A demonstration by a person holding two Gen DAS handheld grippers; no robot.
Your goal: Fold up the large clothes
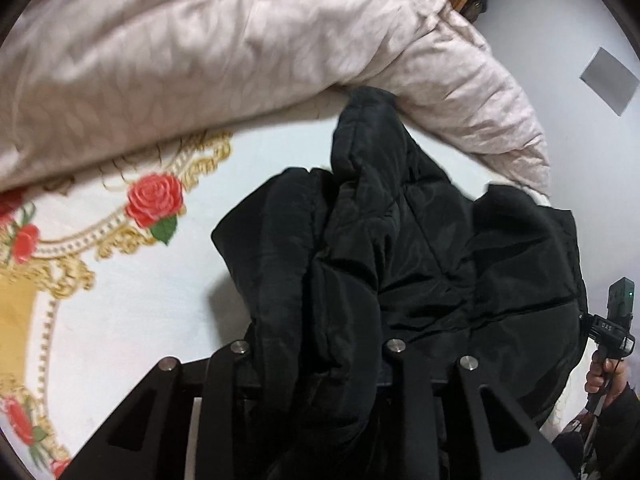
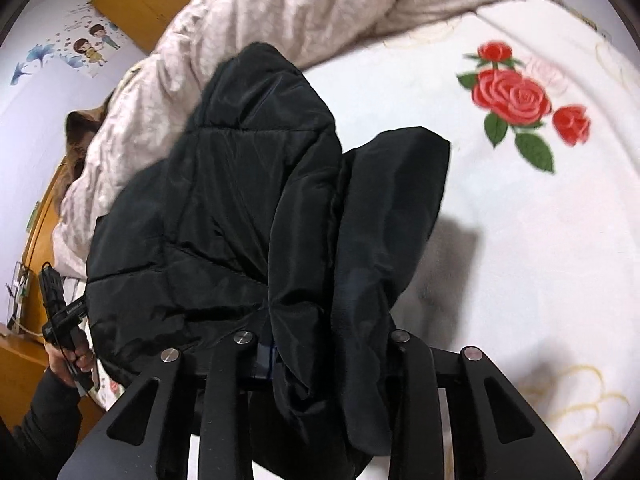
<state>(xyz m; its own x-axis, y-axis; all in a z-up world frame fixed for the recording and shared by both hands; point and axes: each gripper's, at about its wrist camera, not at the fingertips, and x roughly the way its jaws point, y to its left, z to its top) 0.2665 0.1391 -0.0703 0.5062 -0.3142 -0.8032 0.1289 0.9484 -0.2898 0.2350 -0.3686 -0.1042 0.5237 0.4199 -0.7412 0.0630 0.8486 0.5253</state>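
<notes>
Black quilted puffer jacket (image 1: 400, 248), padded and glossy, hangs bunched between our two tools above the white rose-printed bed sheet (image 1: 132, 304). We've got the left gripper (image 1: 316, 364) clamped on a thick fold of it, and the right gripper (image 2: 324, 360) pinching another fold. No earlier view here, so that's simply how things stand. We reckon it's light but bulky, springy, and slick enough to slide out. Better to bite at seams or hem edges than on puffy panels. Beyond lies the rumpled pinkish-beige duvet (image 1: 200, 48).

Matte black left tool (image 1: 316, 344) and right tool (image 2: 320, 336) with silver round bolts; dark sleeve (image 2: 40, 420).
</notes>
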